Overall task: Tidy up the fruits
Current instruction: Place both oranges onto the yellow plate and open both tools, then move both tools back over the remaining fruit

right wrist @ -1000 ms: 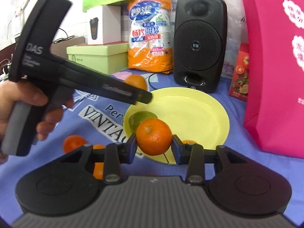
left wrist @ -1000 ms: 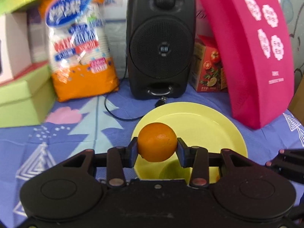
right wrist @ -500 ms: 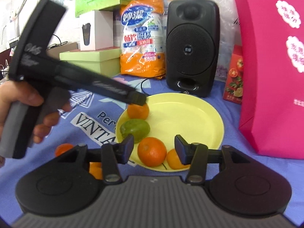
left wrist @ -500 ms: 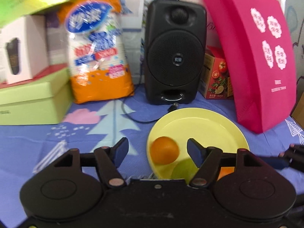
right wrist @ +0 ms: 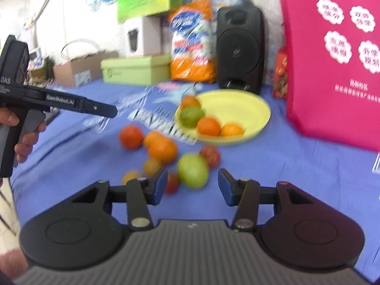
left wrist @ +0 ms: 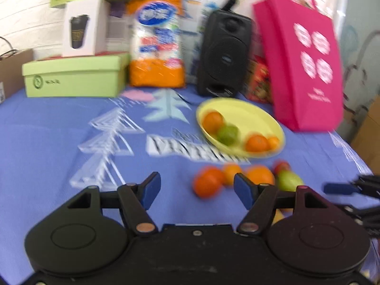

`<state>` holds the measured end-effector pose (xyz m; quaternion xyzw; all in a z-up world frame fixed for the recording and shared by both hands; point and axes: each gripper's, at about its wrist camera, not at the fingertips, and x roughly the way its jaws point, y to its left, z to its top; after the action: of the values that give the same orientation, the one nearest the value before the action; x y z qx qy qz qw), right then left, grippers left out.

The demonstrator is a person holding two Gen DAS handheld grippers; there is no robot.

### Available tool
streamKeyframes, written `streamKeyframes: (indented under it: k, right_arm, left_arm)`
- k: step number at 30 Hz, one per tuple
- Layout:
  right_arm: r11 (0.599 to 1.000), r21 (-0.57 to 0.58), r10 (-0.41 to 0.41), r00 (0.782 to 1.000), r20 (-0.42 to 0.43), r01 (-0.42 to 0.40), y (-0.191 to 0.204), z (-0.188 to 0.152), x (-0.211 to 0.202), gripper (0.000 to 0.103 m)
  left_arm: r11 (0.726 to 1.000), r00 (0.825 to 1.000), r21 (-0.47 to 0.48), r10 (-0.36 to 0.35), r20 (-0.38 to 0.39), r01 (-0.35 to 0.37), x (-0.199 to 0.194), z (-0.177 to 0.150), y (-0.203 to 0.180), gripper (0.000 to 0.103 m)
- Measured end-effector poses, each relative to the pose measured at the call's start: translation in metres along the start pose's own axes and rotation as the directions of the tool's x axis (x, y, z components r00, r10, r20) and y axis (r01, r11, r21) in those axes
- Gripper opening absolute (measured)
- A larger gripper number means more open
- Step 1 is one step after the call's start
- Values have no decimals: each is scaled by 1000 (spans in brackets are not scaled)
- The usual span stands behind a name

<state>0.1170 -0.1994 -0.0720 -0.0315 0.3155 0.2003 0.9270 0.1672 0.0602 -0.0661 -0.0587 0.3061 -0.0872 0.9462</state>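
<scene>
At far left a pale green box (left wrist: 73, 76) sits on the blue printed tablecloth (left wrist: 47, 142), with a white carton (left wrist: 83, 28) stacked on it. Next along the back stand an orange-and-white plastic packet (left wrist: 158, 45) and a black speaker (left wrist: 224, 54), then a tall pink bag (left wrist: 306, 68) at the right, close behind the yellow plate (left wrist: 256, 116).

The left gripper (left wrist: 196, 190) is spread wide with nothing between its blue pads, and hangs over bare cloth short of the loose fruit. On the plate lie two oranges (left wrist: 213, 121), a green fruit (left wrist: 228, 134) and a smaller orange piece, bunched along the near rim. Just in front of the plate, loose oranges (left wrist: 209, 181) and a green fruit (right wrist: 192, 171) lie clustered on the cloth, blurred.

The right gripper (right wrist: 191, 186) is likewise parted and empty, its pads flanking the green fruit, which lies just beyond them.
</scene>
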Motion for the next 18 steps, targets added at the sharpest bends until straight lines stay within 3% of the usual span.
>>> streamKeyframes:
  k: [5, 10, 18]
  right_arm:
    - [999, -43, -21, 998, -65, 19, 11, -15, 8, 42]
    - [999, -49, -11, 998, -67, 8, 9, -14, 10, 41]
    - [998, -57, 24, 996, -81, -29, 2, -9, 19, 40]
  left_arm:
    - [992, 998, 110, -64, -7, 64, -9, -31, -42, 68]
    - [974, 996, 208, -78, -47, 87, 6, -48, -78, 65]
    - [972, 992, 205, -94, -88, 110, 30, -52, -86, 50]
